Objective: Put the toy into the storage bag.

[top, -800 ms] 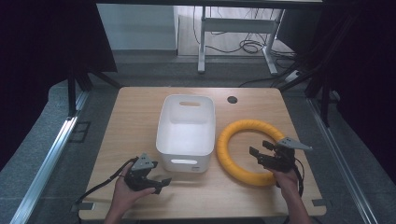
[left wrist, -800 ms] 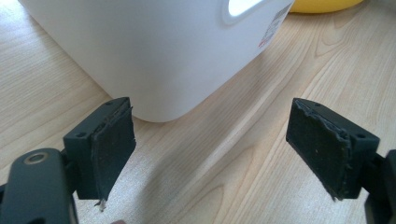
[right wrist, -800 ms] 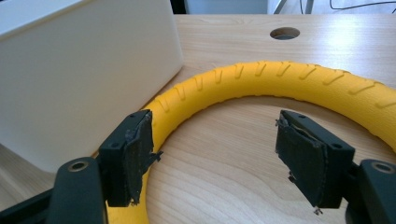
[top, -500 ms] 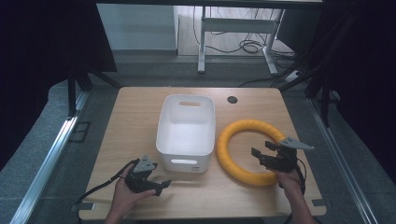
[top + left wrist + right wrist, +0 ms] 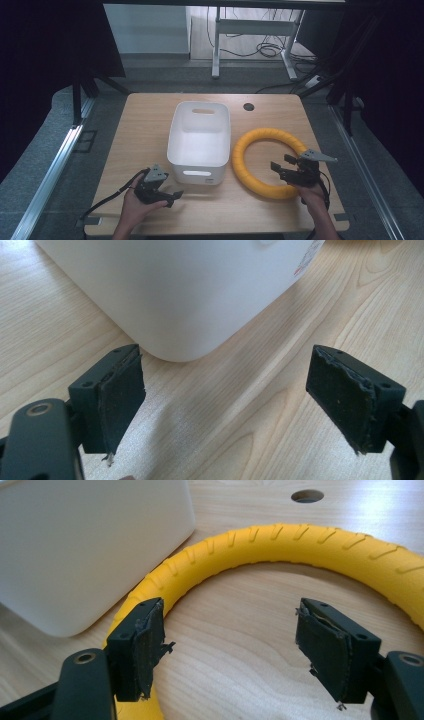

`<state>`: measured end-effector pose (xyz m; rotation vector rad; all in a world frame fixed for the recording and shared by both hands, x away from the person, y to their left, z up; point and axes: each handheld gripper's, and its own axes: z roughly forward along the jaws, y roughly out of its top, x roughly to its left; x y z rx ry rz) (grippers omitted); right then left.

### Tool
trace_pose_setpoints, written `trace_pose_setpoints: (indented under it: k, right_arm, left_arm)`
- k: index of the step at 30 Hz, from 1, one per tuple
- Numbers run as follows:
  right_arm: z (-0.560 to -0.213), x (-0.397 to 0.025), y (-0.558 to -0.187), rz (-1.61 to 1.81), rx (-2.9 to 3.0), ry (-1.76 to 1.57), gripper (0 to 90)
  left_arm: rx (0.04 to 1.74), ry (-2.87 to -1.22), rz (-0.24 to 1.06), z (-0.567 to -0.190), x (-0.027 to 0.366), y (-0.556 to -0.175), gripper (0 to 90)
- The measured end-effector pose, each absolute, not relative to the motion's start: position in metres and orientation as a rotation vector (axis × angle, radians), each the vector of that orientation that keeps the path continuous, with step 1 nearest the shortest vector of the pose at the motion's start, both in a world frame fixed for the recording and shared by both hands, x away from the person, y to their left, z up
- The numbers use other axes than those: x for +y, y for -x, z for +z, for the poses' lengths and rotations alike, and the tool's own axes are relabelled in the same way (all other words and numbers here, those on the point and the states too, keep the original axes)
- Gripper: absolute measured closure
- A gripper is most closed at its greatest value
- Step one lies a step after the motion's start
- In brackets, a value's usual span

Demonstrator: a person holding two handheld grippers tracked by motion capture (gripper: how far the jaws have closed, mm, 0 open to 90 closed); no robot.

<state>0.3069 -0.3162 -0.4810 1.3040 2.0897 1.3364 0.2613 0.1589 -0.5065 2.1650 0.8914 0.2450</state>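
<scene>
Label point(image 5: 306, 262) on white bin point(image 5: 199, 137) – unreadable; both grippers' jaws apart – right gripper point(image 5: 284, 169) over yellow ring point(image 5: 252, 140).

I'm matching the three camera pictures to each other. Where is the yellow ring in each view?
High view: the yellow ring lies flat on the table, right of the white bin.
Right gripper view: it arcs from lower left across the top, beyond the open jaws.
Left gripper view: not in it.
Shared landmark: the white bin.
</scene>
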Motion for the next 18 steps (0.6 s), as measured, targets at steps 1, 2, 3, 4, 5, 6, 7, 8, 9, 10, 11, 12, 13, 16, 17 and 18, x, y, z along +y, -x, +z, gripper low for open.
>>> trace_pose_setpoints:
  k: [1, 2, 3, 4, 5, 6, 7, 8, 9, 10, 11, 12, 13, 16, 17, 18]
  right_arm:
    - [-0.481, -0.316, -0.306, 1.330, 2.097, -1.305, 27.8]
    - [-0.481, -0.316, -0.306, 1.330, 2.097, -1.305, 27.8]
    - [-0.480, -0.315, -0.306, 1.324, 2.106, -1.312, 27.8]
    - [-0.482, -0.313, -0.306, 1.320, 2.118, -1.313, 27.8]
    - [-0.482, -0.313, -0.306, 1.320, 2.118, -1.313, 27.8]
    - [-0.483, -0.311, -0.307, 1.310, 2.136, -1.317, 27.7]
    - [-0.483, -0.311, -0.307, 1.310, 2.136, -1.317, 27.7]
    - [-0.481, -0.310, -0.309, 1.322, 2.151, -1.319, 28.7]
    - [-0.481, -0.310, -0.309, 1.322, 2.151, -1.319, 28.7]
    - [-0.478, -0.309, -0.310, 1.322, 2.163, -1.307, 28.9]
    - [-0.476, -0.309, -0.311, 1.319, 2.170, -1.297, 29.0]
    - [-0.474, -0.308, -0.311, 1.314, 2.181, -1.287, 29.1]
    - [-0.474, -0.308, -0.311, 1.314, 2.181, -1.287, 29.1]
    - [-0.469, -0.306, -0.313, 1.294, 2.217, -1.241, 29.9]
    - [-0.466, -0.302, -0.314, 1.296, 2.246, -1.218, 30.3]
    - [-0.465, -0.300, -0.314, 1.296, 2.258, -1.216, 30.3]
  left_arm:
    - [0.890, -2.163, 0.244, -0.506, 0.159, -0.261, 15.9]
    - [0.890, -2.163, 0.244, -0.506, 0.159, -0.261, 15.8]
    - [0.889, -2.163, 0.246, -0.506, 0.159, -0.261, 15.8]
    - [0.886, -2.170, 0.251, -0.506, 0.160, -0.261, 15.8]
    - [0.886, -2.170, 0.251, -0.506, 0.160, -0.261, 15.7]
    - [0.890, -2.170, 0.256, -0.505, 0.160, -0.261, 15.7]
    - [0.890, -2.170, 0.256, -0.505, 0.160, -0.261, 15.7]
    - [0.890, -2.155, 0.253, -0.504, 0.160, -0.260, 15.7]
    - [0.890, -2.155, 0.253, -0.504, 0.160, -0.260, 15.7]
    - [0.892, -2.156, 0.255, -0.504, 0.161, -0.260, 15.7]
    - [0.895, -2.159, 0.259, -0.504, 0.161, -0.260, 15.7]
    - [0.899, -2.164, 0.259, -0.505, 0.160, -0.260, 15.7]
    - [0.899, -2.164, 0.259, -0.505, 0.160, -0.260, 15.6]
    - [0.898, -2.162, 0.251, -0.505, 0.160, -0.260, 15.6]
    - [0.897, -2.167, 0.249, -0.506, 0.159, -0.259, 15.6]
    - [0.895, -2.168, 0.246, -0.506, 0.159, -0.260, 15.6]
